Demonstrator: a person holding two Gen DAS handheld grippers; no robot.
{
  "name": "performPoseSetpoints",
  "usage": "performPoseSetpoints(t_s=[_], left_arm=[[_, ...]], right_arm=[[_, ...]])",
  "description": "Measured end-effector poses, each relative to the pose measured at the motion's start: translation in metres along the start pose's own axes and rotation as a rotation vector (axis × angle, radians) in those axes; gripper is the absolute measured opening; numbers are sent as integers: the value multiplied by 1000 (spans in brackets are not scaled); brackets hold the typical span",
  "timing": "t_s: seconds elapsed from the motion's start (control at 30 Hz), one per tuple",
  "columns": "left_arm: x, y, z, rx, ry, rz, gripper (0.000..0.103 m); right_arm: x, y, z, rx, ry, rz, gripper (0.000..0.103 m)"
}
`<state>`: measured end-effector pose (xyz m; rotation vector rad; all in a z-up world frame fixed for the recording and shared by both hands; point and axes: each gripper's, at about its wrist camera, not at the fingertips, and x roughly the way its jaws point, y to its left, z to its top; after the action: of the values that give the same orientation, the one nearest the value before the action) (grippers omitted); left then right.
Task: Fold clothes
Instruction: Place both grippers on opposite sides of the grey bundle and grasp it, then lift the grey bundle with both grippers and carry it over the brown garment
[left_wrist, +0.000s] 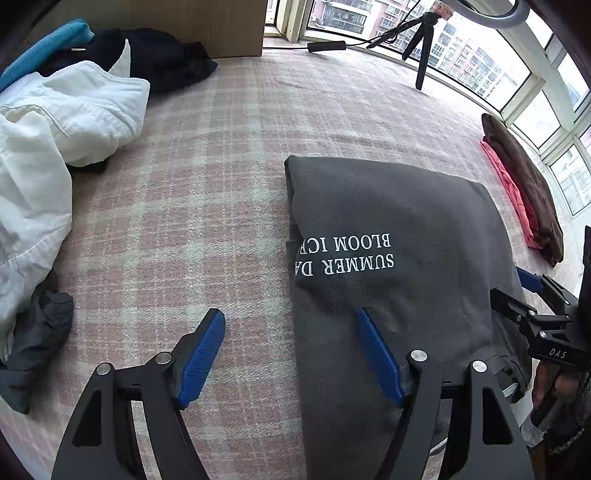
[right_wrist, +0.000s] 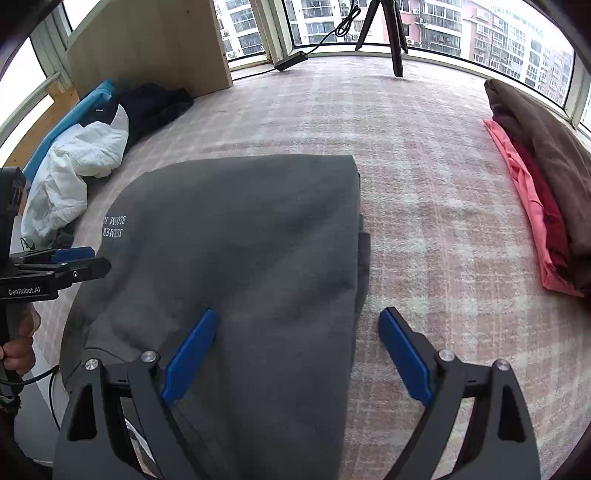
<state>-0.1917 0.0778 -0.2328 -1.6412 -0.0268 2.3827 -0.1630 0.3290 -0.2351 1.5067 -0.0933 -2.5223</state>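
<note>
Left wrist view: the left gripper (left_wrist: 290, 330) is seen with blue ribbed fingers spread wide, nothing held, one finger over the folded dark grey sweatshirt (left_wrist: 399, 236) at about 3 o'clock, soft matte cotton with white lettering. It's laid on a pink plaid woven blanket (left_wrist: 207, 177). A crumpled white garment (left_wrist: 48, 147) is piled at 9 o'clock.

Right wrist view: the right gripper (right_wrist: 297, 326) is also spread wide and empty, straddling the sweatshirt's right edge. Folded brown and pink clothes (right_wrist: 543, 192) are stacked at 3 o'clock.

Folded shirt (right_wrist: 240, 236) under left jaw of right gripper (right_wrist: 295, 325); clothes pile (right_wrist: 74, 166) far left; folded stack (right_wrist: 546, 184) far right.
</note>
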Motion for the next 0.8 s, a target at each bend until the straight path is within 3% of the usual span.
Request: performPoseSetpoints(t_s=[0.27, 0.47, 0.53, 0.67, 0.73, 0.8], left_arm=[[7, -19, -2, 74, 26, 1, 67], [8, -15, -1, 100, 26, -41, 66], [7, -19, -3, 114, 20, -58, 61], [5, -26, -5, 140, 3, -85, 53], [7, -22, -4, 134, -7, -111, 49], [10, -11, -1, 116, -15, -140, 42]], right_arm=[[6, 8, 3, -3, 34, -63, 90], [7, 11, 4, -17, 14, -51, 89], [5, 13, 2, -30, -5, -30, 75], [0, 13, 0, -44, -28, 12, 64], [-3, 11, 0, -25, -31, 37, 48], [-5, 6, 0, 9, -34, 64, 39]])
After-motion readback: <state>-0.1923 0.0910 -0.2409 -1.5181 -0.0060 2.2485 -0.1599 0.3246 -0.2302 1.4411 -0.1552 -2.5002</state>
